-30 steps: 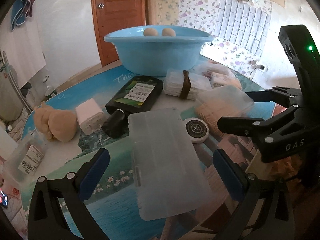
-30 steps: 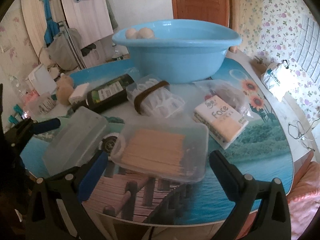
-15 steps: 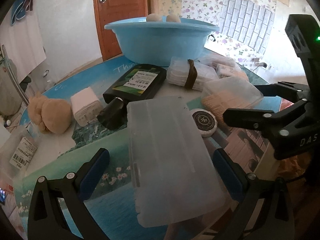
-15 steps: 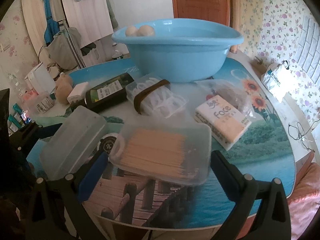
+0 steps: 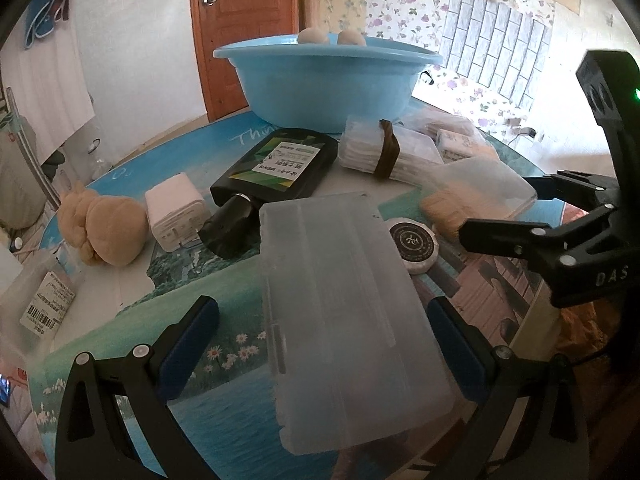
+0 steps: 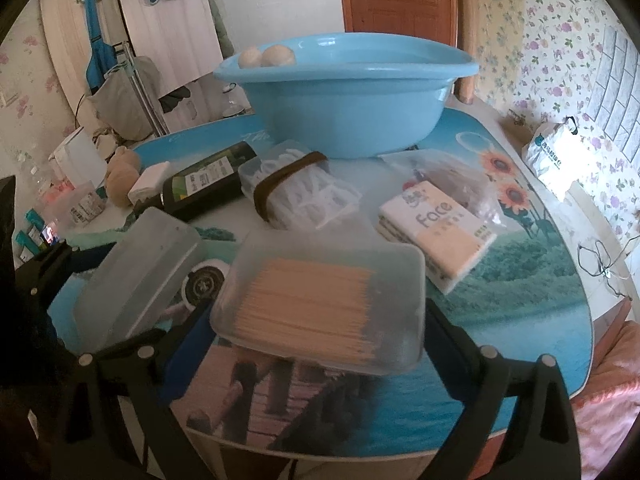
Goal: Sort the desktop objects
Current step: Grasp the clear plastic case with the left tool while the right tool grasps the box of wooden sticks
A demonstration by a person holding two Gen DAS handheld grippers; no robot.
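Observation:
A frosted plastic case (image 5: 344, 320) lies flat near the table's front edge. My left gripper (image 5: 324, 332) is open astride it, with a clear gap on the left side. A clear box of toothpicks (image 6: 320, 304) sits between the fingers of my right gripper (image 6: 316, 332). Its jaws are closing, and the pads stand close beside the box's short sides without visibly pressing. The box looks slightly blurred. Behind both stands a blue basin (image 5: 328, 84) holding two beige balls.
Between basin and grippers lie a black bottle (image 5: 276, 168), a banded white bundle (image 5: 384, 152), a white adapter (image 5: 174, 208), a beige plush (image 5: 104, 232), a round soap disc (image 5: 414, 244) and a tissue pack (image 6: 436, 232). The table edge (image 6: 440, 436) is just below the right gripper.
The right fingers have come in slightly around the toothpick box, which now looks a little nearer and blurred. The left gripper and the frosted case stand much as before.

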